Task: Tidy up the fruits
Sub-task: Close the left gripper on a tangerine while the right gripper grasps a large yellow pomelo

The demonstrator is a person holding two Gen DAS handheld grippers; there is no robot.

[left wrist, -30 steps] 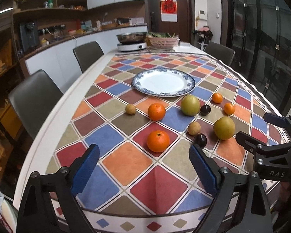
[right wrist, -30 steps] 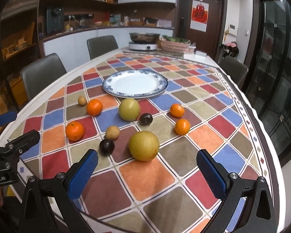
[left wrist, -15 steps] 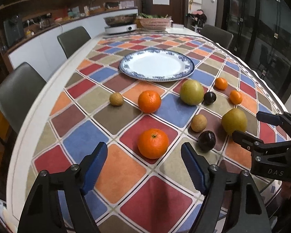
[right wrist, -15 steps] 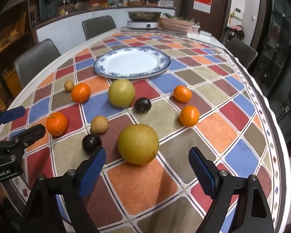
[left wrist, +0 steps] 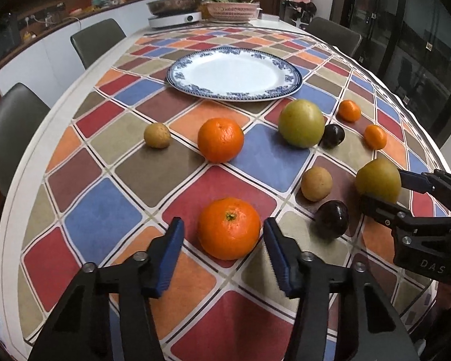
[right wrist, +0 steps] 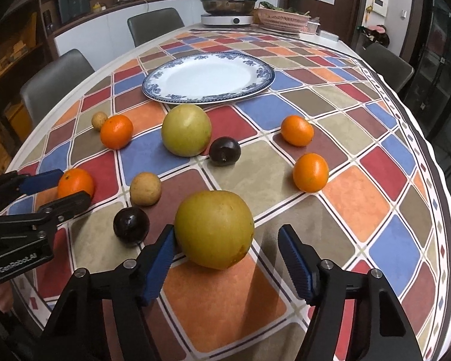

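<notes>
Both tools [left wrist: 224, 240] [right wrist: 227, 249] open; only right view shows left pad touching pear [right wrist: 214, 229]

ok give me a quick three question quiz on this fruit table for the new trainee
1. True or false: the white plate with the blue patterned rim already holds fruit.
2. Which fruit sits between the open left gripper's blue pads?
A) round orange citrus fruit
B) small dark purple plum
C) small tan round fruit
3. Fill in: the right gripper is open around the large yellow-green ____ fruit.

Key
1. False: the plate is bare.
2. A: the pads stand on either side of it, not yet shut.
3. Round: it sits on the checked tablecloth between the pads.
</notes>
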